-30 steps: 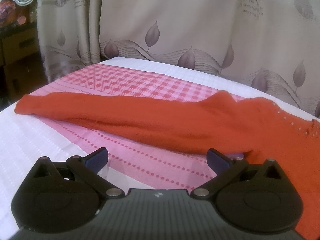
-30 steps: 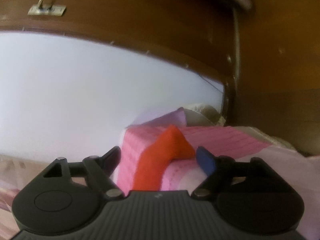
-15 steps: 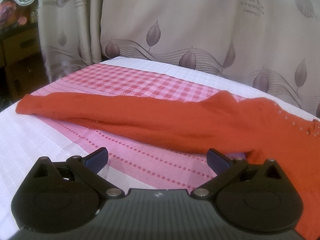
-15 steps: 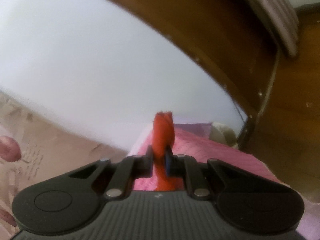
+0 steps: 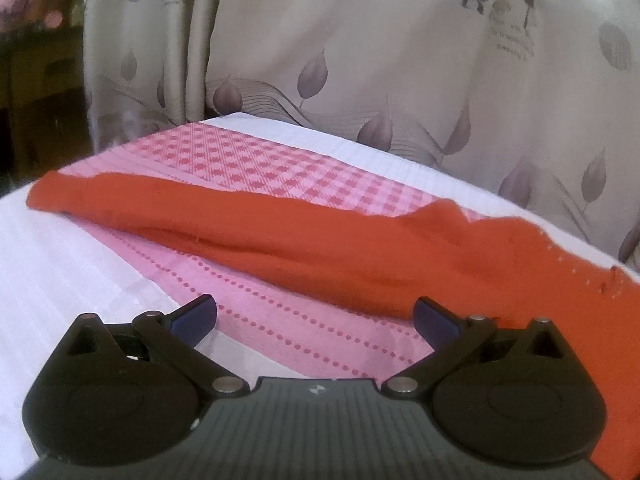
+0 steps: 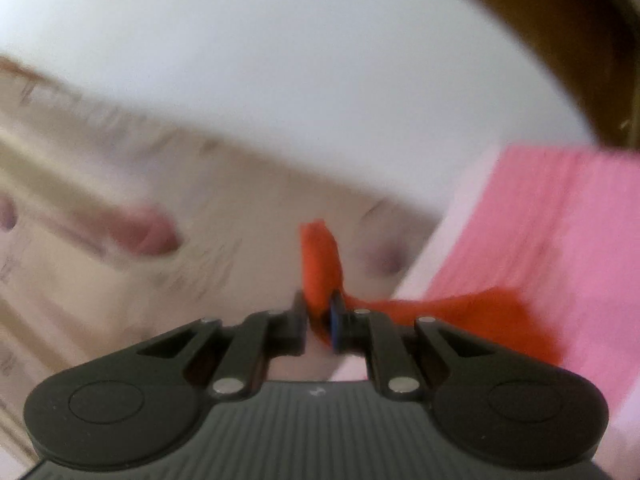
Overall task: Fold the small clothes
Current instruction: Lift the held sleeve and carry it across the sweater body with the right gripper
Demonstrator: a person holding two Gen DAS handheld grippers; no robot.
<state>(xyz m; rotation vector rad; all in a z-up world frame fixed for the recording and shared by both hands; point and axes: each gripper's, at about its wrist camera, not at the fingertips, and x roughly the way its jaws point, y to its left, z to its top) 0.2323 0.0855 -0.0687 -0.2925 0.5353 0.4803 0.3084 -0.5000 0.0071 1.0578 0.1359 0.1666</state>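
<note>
**Sleeve pinched in the right claw, left claw wide apart**

Sweater [image 5: 360, 248] of orange-red knit lies stretched across the bed [image 5: 60, 264], on a pink cloth [image 5: 280, 168] with checks at the far side and dotted rows nearer the camera. One long sleeve runs out to the left end of the cloth, and the wider body fills the right edge of the left wrist view.

The left claw [image 5: 314, 316] hangs low over the pink cloth with its fingers spread far apart and nothing between them; the right finger's blue pad sits just at the sweater's near edge. A curtain [image 5: 400, 80] printed with leaves hangs behind the bed.

The right claw [image 6: 318, 316] is clamped on a bunch of the sweater [image 6: 320, 264]: a tuft stands up above the fingertips, and more of the knit trails off to the right onto the pink cloth [image 6: 560, 240]. That view is strongly blurred, so the background cannot be made out clearly.
</note>
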